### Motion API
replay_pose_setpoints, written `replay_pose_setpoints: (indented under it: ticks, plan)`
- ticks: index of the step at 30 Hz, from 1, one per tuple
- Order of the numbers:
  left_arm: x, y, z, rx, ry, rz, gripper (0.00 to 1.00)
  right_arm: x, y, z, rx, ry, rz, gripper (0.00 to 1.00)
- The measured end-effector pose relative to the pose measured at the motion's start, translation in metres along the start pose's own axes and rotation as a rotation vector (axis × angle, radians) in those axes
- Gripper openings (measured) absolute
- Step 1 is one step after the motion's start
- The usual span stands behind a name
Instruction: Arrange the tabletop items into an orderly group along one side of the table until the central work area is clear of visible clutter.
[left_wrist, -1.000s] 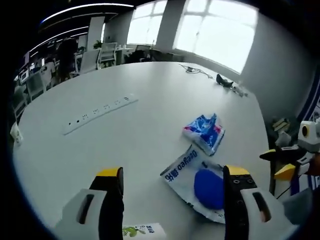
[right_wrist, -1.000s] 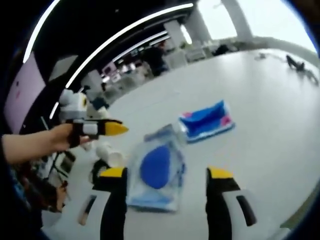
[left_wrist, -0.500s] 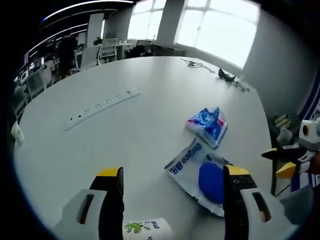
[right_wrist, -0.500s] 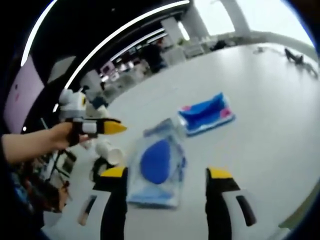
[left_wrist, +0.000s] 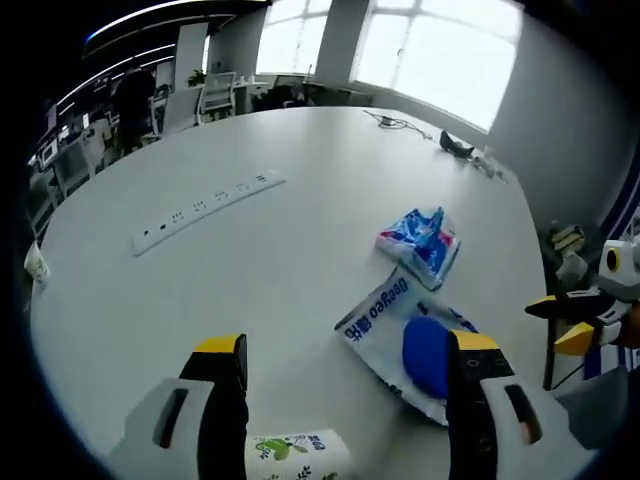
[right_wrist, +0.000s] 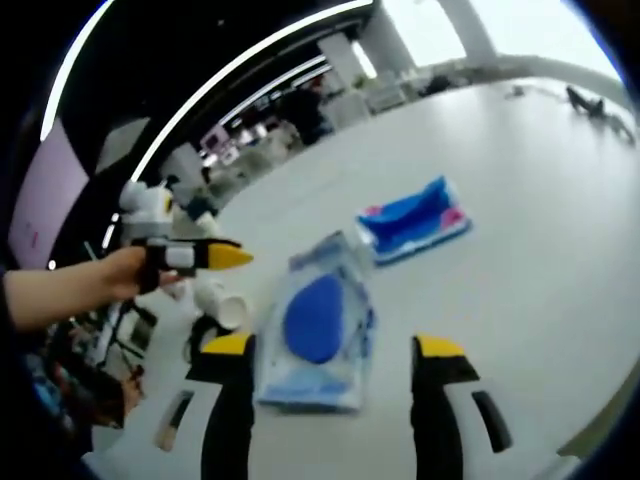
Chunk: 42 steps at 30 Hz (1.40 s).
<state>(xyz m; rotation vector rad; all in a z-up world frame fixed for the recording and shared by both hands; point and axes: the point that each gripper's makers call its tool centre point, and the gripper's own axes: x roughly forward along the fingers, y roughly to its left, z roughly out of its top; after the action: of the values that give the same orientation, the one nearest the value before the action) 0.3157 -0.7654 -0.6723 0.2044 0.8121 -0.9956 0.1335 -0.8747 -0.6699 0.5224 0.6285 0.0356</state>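
A white Deeyeo bag with a blue round patch (left_wrist: 410, 340) lies flat on the white table (left_wrist: 300, 180), just ahead of my left gripper (left_wrist: 347, 345), whose jaws stand wide apart with nothing between them. A crumpled blue tissue pack (left_wrist: 420, 240) rests just beyond the bag. A white item with green print (left_wrist: 295, 455) lies low between the left jaws. My right gripper (right_wrist: 332, 347) is open, with the bag (right_wrist: 315, 330) lying on the table ahead between its jaws and the blue pack (right_wrist: 412, 222) farther off. The left gripper (right_wrist: 190, 257), held by a hand, hovers at the left.
A long white power strip (left_wrist: 205, 210) lies across the table's left half. Dark cables (left_wrist: 455, 145) sit at the far edge near the windows. A white cup (right_wrist: 220, 303) lies on its side near the table edge. Office chairs and desks stand beyond the table.
The left view has drawn back a little, so the green-printed item shows more. The bag and blue pack lie where they were. Both grippers stay open.
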Motion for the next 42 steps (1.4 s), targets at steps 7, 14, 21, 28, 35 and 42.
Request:
replay_pose_setpoints:
  ticks: [7,14,21,28,35,42]
  plan:
    - [-0.002,0.001,0.002,-0.001,-0.004,0.005,0.81,0.0,0.001,0.0,0.008,-0.005,0.003,0.6]
    - [-0.003,0.004,0.0,-0.006,-0.001,0.01,0.81,0.001,0.003,0.002,0.011,-0.008,0.009,0.6]
    - [-0.006,0.006,-0.001,-0.012,-0.001,0.015,0.8,0.002,0.005,0.0,0.011,0.0,0.014,0.6]
    - [-0.008,0.008,-0.002,-0.014,-0.001,0.019,0.81,0.002,0.006,0.001,0.012,-0.002,0.015,0.6]
    - [-0.008,0.009,-0.003,-0.011,0.002,0.02,0.81,0.003,0.008,0.0,0.017,0.0,0.02,0.6]
    - [-0.009,0.011,-0.006,-0.01,0.012,0.022,0.81,0.003,0.008,-0.002,0.022,0.007,0.025,0.6]
